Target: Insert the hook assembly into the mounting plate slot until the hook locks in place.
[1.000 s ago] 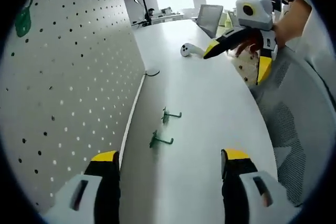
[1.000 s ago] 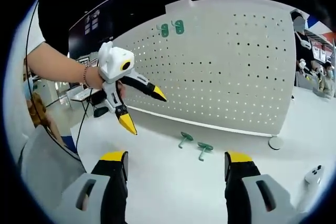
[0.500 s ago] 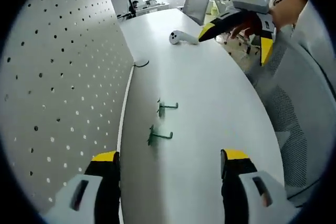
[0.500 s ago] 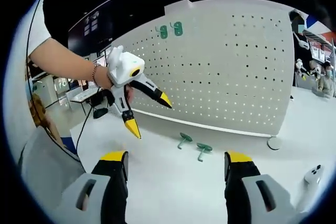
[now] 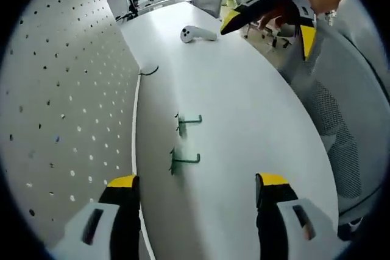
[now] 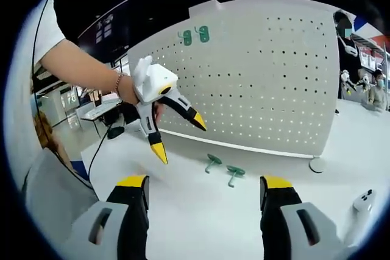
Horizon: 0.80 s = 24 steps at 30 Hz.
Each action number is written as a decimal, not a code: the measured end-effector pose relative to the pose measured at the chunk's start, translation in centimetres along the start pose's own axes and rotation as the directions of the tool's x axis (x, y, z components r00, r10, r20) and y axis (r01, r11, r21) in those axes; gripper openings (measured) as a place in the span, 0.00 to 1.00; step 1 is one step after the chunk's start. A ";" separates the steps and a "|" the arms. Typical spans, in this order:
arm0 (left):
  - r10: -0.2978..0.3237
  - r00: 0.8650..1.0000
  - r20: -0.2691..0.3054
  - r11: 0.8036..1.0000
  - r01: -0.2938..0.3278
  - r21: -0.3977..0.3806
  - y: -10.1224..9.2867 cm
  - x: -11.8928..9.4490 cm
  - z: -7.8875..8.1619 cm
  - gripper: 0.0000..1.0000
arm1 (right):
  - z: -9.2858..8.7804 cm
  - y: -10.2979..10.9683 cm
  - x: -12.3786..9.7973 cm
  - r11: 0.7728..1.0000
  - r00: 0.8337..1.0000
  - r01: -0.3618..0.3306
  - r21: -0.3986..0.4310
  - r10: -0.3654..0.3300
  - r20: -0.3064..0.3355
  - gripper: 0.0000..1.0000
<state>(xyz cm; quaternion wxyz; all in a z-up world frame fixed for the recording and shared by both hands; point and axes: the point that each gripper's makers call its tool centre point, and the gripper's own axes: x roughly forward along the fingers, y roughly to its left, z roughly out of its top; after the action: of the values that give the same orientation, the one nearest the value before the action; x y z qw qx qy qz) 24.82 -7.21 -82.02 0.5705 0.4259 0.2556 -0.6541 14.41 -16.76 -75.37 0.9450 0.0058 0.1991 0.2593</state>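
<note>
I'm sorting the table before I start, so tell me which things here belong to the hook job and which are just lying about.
For the job:
- two loose green hooks on the table
- white pegboard, the mounting plate
- left tool, open
- right tool, open

Lying about:
- white handheld controller
- two green hooks already on the board
- mesh office chair
- white table, just the surface

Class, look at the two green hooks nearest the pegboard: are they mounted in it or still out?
Out. Both green metal hooks lie loose on the white table, beside the white pegboard.

Pegboard: matt white, perforated sheet.
Table: smooth white, slight sheen.
Hooks: green, plastic-looking.
Chair: grey mesh cloth.
</note>
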 end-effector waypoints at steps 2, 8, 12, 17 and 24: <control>-0.007 1.000 -0.008 1.000 0.007 0.007 0.2 0.2 0.0 0.80 | 0.0 0.1 0.0 1.000 1.000 -0.002 0.000 0.002 -0.001 0.72; -0.029 0.999 -0.032 0.999 0.030 0.031 0.8 0.9 -0.1 0.80 | 0.0 0.3 0.0 1.000 1.000 -0.007 -0.002 0.007 -0.001 0.72; -0.046 0.997 -0.056 0.998 0.049 0.049 0.9 1.7 -0.3 0.80 | 0.0 0.1 0.1 1.000 1.000 -0.004 0.001 0.004 0.000 0.72; -0.071 0.995 -0.067 0.996 0.075 0.055 0.6 2.5 -0.5 0.80 | 0.0 0.2 0.1 1.000 1.000 -0.005 0.000 0.005 0.001 0.72; -0.105 0.989 -0.102 0.992 0.112 0.066 0.3 3.8 -1.1 0.79 | 0.1 0.4 0.1 1.000 1.000 -0.009 -0.006 0.009 0.001 0.72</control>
<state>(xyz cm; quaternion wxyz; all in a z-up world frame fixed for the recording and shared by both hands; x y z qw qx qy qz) 25.48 -8.37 -85.73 0.5053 0.4631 0.2825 -0.6712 14.35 -16.40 -75.25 0.9440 0.0041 0.1979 0.2639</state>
